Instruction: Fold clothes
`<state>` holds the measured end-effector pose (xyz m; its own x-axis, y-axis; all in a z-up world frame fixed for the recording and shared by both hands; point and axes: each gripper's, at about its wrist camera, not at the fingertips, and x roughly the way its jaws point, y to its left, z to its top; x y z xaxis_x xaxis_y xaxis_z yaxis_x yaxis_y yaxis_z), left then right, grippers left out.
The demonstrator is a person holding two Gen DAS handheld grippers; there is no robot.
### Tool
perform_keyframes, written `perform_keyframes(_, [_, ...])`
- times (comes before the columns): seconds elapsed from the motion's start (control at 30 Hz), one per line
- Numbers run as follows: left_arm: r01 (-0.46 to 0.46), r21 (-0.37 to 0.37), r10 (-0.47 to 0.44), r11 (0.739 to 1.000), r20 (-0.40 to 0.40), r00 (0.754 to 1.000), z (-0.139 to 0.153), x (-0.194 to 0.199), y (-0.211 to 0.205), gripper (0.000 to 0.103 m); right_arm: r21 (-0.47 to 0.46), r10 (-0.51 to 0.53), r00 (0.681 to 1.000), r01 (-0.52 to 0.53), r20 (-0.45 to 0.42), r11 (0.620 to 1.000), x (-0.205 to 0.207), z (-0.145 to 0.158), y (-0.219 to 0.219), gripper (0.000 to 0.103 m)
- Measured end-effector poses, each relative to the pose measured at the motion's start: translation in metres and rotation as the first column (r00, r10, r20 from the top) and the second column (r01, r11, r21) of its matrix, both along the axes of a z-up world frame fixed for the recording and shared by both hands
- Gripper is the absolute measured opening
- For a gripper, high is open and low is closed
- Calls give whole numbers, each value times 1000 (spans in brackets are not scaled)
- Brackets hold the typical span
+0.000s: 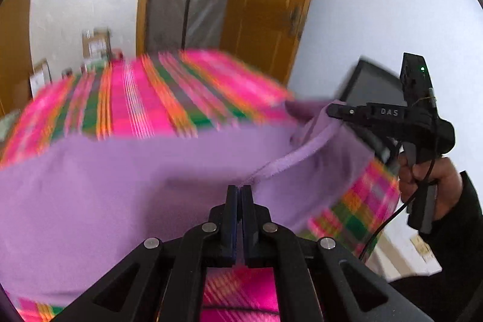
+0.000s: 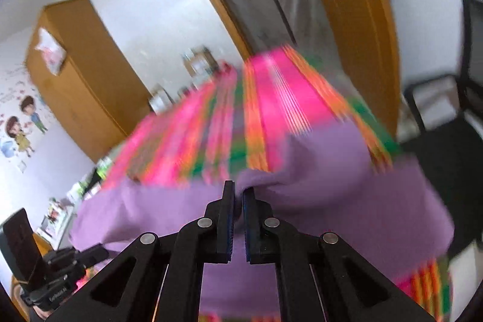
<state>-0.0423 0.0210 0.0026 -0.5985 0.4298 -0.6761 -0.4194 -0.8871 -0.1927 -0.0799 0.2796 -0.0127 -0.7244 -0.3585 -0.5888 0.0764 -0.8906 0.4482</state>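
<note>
A purple garment lies spread over a surface covered in pink, green and orange plaid cloth. My left gripper is shut on a seam at the garment's near edge. Further right, my right gripper is held by a person's hand and pinches a lifted corner of the same garment. In the right wrist view, the right gripper is shut on a bunched fold of the purple garment. There the left gripper shows at the lower left, at the fabric's edge. Both views are motion-blurred.
A wooden door frame and a grey hanging sheet stand behind the plaid surface. Cardboard boxes sit at its far end. A wooden wardrobe stands at the left. A black chair is at the right.
</note>
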Motion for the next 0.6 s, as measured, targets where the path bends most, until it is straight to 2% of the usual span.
perform_keyframes(0.07, [8,-13,-7,1000,44,999,-16,0,2,2,-14,-13,996,14,86,1000,6,-28,8,5])
perform_keyframes(0.2, [11,-24,-9,1000,70,998,-28,2,7,2,-26,-30,990,34,141,999,19,-50,19,7])
perform_keyframes(0.43, [27,-11,-26,1000,82,996,-34,11,4,3,63,-18,992,10,127,998,23,-45,8,10])
perform_keyframes(0.6, [37,67,-43,997,84,996,-23,13,-3,3,164,-58,994,42,97,986,34,-28,12,24])
